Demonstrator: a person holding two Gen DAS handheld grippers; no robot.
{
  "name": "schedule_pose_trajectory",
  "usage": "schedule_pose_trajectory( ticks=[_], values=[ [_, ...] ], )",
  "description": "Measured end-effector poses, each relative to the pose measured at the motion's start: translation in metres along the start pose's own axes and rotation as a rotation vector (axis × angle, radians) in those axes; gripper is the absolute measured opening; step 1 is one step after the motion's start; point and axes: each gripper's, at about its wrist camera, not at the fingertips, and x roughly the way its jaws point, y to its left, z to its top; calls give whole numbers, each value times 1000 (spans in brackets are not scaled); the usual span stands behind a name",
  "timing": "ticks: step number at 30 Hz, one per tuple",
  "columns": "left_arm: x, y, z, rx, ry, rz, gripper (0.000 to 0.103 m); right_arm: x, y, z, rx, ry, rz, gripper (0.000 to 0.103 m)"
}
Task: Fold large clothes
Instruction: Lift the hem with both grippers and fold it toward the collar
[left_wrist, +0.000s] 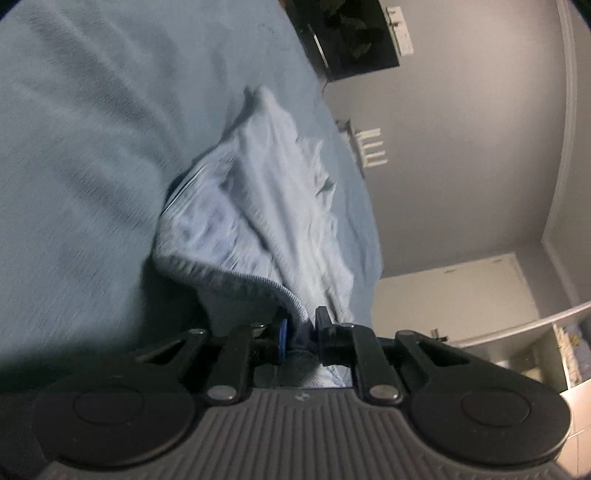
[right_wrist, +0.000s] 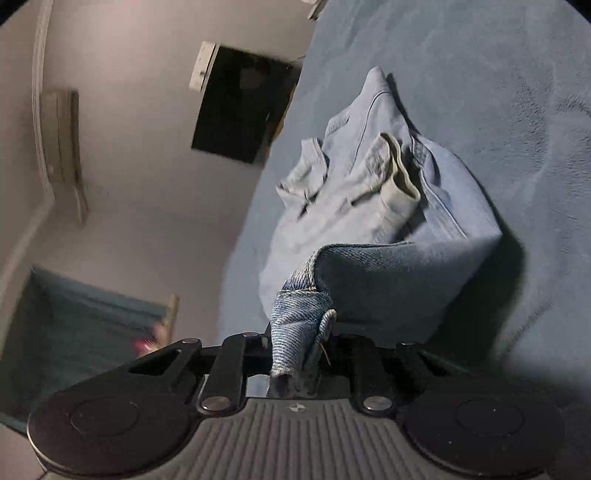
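Note:
A pair of light blue jeans (left_wrist: 266, 206) lies crumpled on a blue bed cover (left_wrist: 92, 129). In the left wrist view my left gripper (left_wrist: 300, 338) is shut on a hemmed edge of the jeans, lifted off the cover. The right wrist view shows the same jeans (right_wrist: 369, 192), with a turned-up cuff and seams on top. My right gripper (right_wrist: 301, 354) is shut on a bunched denim corner, and the cloth rises from the bed cover (right_wrist: 498, 110) to its jaws. Both pairs of fingertips are mostly hidden by the cloth.
The bed's edge runs beside a grey wall (left_wrist: 461, 166). A dark framed panel (right_wrist: 240, 103) hangs on that wall, with white fittings (left_wrist: 373, 147) close by. A teal surface (right_wrist: 74, 325) sits low at the left of the right wrist view.

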Motion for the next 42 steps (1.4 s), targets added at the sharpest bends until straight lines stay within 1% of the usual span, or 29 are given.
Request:
schedule_pose_trajectory(
  ticks=[4,8,10,12,15,21,24,26,28,29,30,31,32,33,34,35,36,37,38,39,41,42],
  values=[
    [14,-9,14,7,-12,-34,10,6,-2,10,28,-5,16,20],
    [24,-11,27,-17,-11,-62,10,12,-3,21,54,-6,23,20],
    [32,-16,38,-24,-21,-72,10,19,-1,30,76,-16,34,20],
    [42,-20,50,-27,-39,-77,10,29,5,43,96,-33,46,20],
    [59,-24,70,-26,-63,-78,10,47,15,64,91,-67,51,20],
    [109,-46,129,25,-92,10,9,101,38,121,66,-143,38,20],
    [137,-59,157,60,-118,64,9,133,39,150,68,-176,-19,20],
    [156,-63,172,75,-137,99,9,153,33,168,84,-207,-68,20],
    [173,-63,185,97,-152,156,10,172,23,184,108,-232,-113,20],
    [180,-59,190,88,-159,182,10,180,17,192,117,-241,-124,21],
    [189,-52,194,63,-159,213,10,189,8,199,144,-253,-127,24],
    [195,-45,198,39,-147,243,10,196,-2,203,185,-272,-136,36],
    [199,-40,199,19,-143,257,12,196,-10,206,221,-311,-145,43],
    [203,-36,200,4,-147,253,13,192,-15,207,225,-361,-148,56],
    [203,-34,201,0,-160,244,14,190,-16,209,205,-393,-157,59],
    [202,-34,201,10,-174,237,15,188,-14,211,171,-404,-162,59],
    [198,-35,200,29,-190,238,22,187,-12,213,123,-396,-172,58],
    [191,-37,199,68,-229,245,30,189,-7,214,50,-367,-192,58],
    [185,-40,198,109,-263,259,47,191,-1,214,-34,-335,-221,58],
    [180,-43,196,145,-283,271,51,195,4,213,-107,-310,-258,58],
    [178,-47,196,225,-260,262,51,204,17,207,-287,-271,-355,58],
    [176,-50,193,261,-247,265,51,208,21,205,-353,-255,-378,58]
  ],
)
